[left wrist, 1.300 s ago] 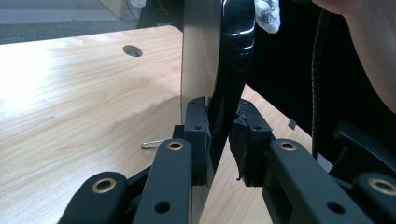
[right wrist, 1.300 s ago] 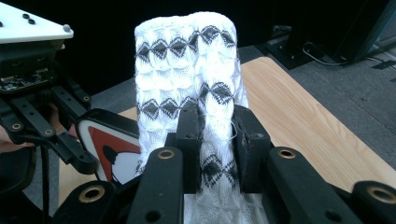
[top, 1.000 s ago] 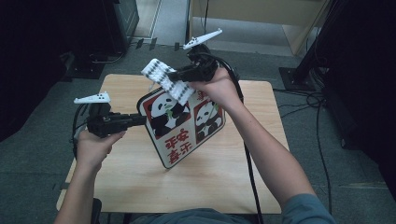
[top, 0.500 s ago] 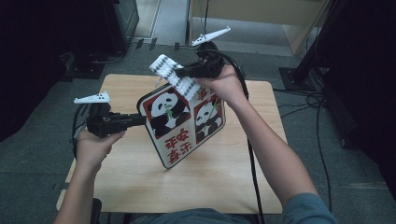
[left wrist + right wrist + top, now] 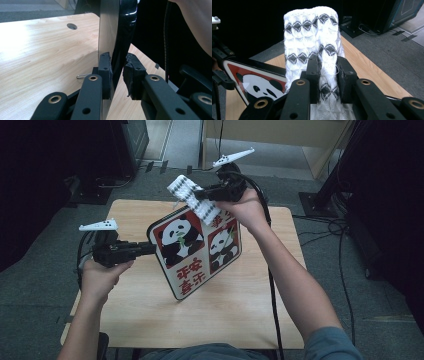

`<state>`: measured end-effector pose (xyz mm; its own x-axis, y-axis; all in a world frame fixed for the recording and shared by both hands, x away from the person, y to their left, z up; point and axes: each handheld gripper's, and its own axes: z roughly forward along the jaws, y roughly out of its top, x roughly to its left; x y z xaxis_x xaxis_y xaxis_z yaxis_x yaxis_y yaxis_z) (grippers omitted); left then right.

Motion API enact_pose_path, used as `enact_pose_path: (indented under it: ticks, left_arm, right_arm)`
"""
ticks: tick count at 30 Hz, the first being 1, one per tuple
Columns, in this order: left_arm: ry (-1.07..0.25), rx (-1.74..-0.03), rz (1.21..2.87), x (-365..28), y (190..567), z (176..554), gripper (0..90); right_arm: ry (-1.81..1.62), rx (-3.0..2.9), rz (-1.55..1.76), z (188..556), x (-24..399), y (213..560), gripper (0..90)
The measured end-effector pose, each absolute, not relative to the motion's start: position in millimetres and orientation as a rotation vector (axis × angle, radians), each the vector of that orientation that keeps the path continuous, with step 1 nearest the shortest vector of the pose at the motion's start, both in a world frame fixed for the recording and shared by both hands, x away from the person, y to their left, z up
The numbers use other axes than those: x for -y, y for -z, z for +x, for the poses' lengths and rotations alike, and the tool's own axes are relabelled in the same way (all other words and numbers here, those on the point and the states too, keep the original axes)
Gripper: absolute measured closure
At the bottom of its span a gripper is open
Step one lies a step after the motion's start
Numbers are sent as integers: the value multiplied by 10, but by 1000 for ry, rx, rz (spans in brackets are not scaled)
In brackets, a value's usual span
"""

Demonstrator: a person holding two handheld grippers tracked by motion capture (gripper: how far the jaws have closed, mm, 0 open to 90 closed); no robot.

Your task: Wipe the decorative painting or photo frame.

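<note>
From my remote station: at left, my left gripper clamps the near-left edge of the panda board, which stands tilted on its lower corner on the bench; in the left gripper view one pad sits against the board, though the other shows a sliver of gap. At right, my right gripper, closed on the white patterned cloth, has slid rightward along the board's top edge over the last second, so I judge the wiping is mid-stroke. The board's back face is hidden, and any dirt is too fine to make out.
</note>
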<state>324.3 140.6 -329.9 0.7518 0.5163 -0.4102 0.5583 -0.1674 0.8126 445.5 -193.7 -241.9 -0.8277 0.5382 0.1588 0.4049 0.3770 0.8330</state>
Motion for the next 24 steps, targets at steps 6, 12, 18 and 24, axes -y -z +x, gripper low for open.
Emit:
enact_pose_path:
  ticks: [6,12,18,24]
  left_arm:
    - [45,-836,1816,-1407,3298,3241,768]
    - [46,-838,1815,-1410,3302,3247,768]
    - [45,-839,1814,-1413,3304,3248,769]
    - [46,-840,1814,-1414,3305,3251,769]
  right_arm:
    - [-1451,-2484,869,4489,1994,2422,752]
    - [-1438,-2475,877,4525,2050,2417,752]
    - [-1438,-2460,896,4573,2126,2421,752]
    - [-1432,-2449,923,4624,2204,2417,751]
